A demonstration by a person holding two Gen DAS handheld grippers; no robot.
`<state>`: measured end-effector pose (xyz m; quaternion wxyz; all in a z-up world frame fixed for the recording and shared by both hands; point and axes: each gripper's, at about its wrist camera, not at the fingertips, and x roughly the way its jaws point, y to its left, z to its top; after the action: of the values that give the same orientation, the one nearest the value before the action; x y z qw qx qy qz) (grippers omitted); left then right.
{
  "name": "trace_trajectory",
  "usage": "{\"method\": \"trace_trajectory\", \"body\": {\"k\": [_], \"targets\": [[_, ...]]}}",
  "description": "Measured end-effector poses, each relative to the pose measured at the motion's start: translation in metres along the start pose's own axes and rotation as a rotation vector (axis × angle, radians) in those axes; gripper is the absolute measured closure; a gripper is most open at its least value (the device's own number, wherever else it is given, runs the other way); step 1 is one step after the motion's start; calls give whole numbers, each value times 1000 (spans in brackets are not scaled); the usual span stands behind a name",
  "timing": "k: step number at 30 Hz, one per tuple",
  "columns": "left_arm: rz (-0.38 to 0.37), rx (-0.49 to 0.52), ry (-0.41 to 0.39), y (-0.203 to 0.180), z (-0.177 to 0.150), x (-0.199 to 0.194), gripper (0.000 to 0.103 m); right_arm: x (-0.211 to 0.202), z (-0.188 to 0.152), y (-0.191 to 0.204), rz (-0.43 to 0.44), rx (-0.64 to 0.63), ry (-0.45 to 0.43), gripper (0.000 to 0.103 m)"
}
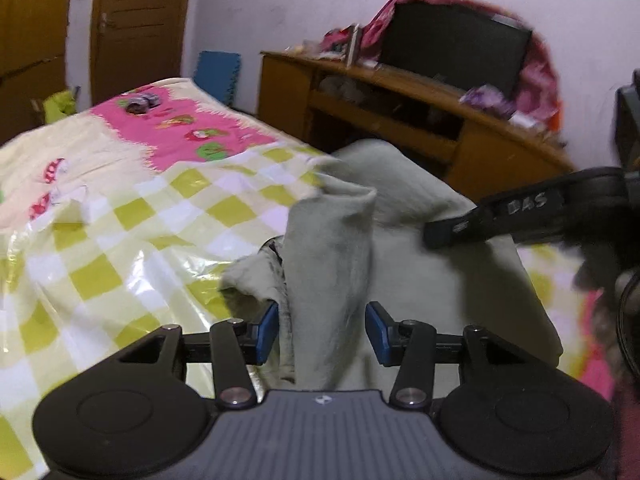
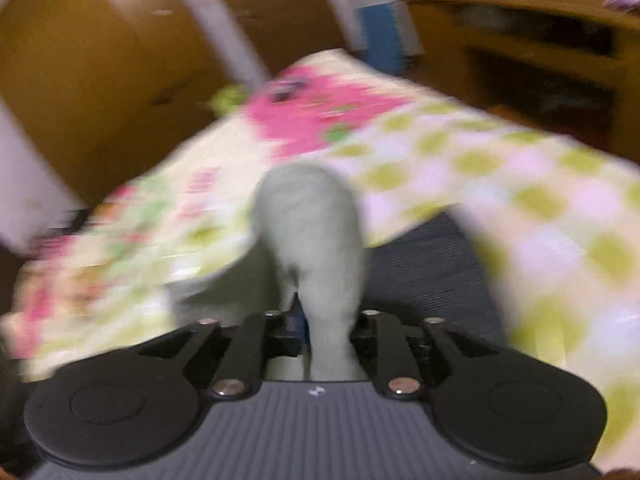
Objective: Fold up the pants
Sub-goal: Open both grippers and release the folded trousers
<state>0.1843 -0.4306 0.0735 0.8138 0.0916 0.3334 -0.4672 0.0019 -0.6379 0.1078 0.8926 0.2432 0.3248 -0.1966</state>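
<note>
The pale grey-green pants [image 1: 400, 240] lie bunched on the bed's checked cover. In the left wrist view my left gripper [image 1: 322, 330] has its blue pads [image 1: 267, 330] spread apart, with a fold of the pants standing between them; the cloth touches the left pad only. The right gripper's black finger [image 1: 500, 216] reaches in from the right over the pants. In the blurred right wrist view my right gripper [image 2: 326, 330] is shut on a raised fold of the pants [image 2: 316, 240].
The bed [image 1: 120, 240] carries a yellow-white checked plastic cover and a pink patterned sheet. A wooden TV stand [image 1: 400, 112] with a black screen [image 1: 456, 46] stands beyond the bed. Wooden doors [image 1: 136, 20] at the far left. A blue foam mat [image 1: 218, 74] leans on the wall.
</note>
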Motion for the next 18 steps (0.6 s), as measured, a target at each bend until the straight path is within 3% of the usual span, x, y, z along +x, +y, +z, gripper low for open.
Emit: {"method": "trace_trajectory", "body": {"k": [2, 5, 9, 13, 18], "targets": [[47, 0, 37, 0, -6, 9, 41, -7, -3, -19, -50, 40, -48, 69], [84, -5, 63, 6, -20, 9, 41, -27, -17, -36, -22, 109, -102, 68], [123, -8, 56, 4, -38, -9, 39, -60, -59, -13, -1, 28, -132, 68], [130, -11, 48, -2, -61, -42, 30, -72, -106, 19, 42, -51, -91, 65], [130, -7, 51, -8, -87, -75, 29, -71, -148, 48, 148, -16, 6, 65]]}}
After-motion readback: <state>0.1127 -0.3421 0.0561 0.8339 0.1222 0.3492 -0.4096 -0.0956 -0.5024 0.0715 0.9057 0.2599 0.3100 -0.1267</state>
